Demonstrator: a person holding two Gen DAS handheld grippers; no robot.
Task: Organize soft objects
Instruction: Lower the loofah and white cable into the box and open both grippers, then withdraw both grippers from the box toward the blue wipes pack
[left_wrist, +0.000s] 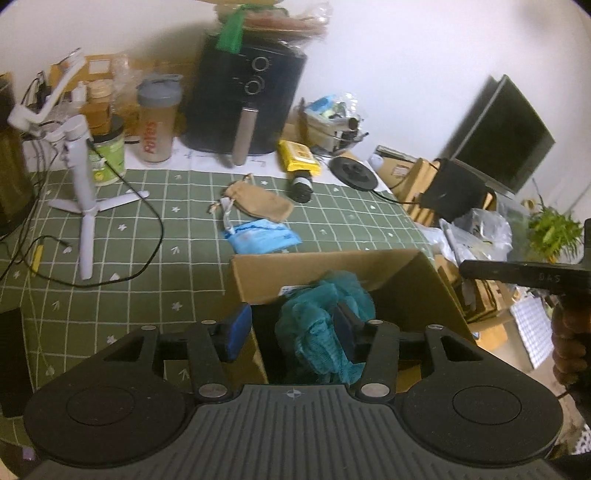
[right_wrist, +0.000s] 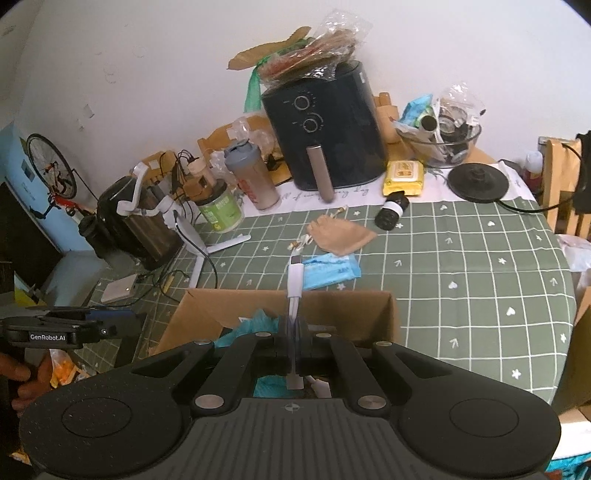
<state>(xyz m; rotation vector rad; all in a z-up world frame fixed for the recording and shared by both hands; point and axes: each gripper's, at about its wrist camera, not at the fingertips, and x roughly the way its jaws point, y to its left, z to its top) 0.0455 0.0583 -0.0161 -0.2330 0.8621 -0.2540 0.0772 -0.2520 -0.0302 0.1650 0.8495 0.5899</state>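
Left gripper (left_wrist: 291, 332) is spread wide over the cardboard box (left_wrist: 402, 273) at the table's near edge, teal mesh loofah (left_wrist: 321, 325) sat loose inside. Right gripper (right_wrist: 294, 345) is pinched tight on a white strap (right_wrist: 294, 280). Tan pouch (right_wrist: 341, 234) and blue packet (right_wrist: 328, 271) are left mid-table.

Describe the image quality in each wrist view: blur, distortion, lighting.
Left wrist view: strong fisheye bending with dark corners; the air fryer and the clutter on top of it look soft, while the teal mesh sponge in the cardboard box is fairly sharp. Right wrist view: same curvature bends the checked tablecloth; lighting even, wall bright, no hard glare.
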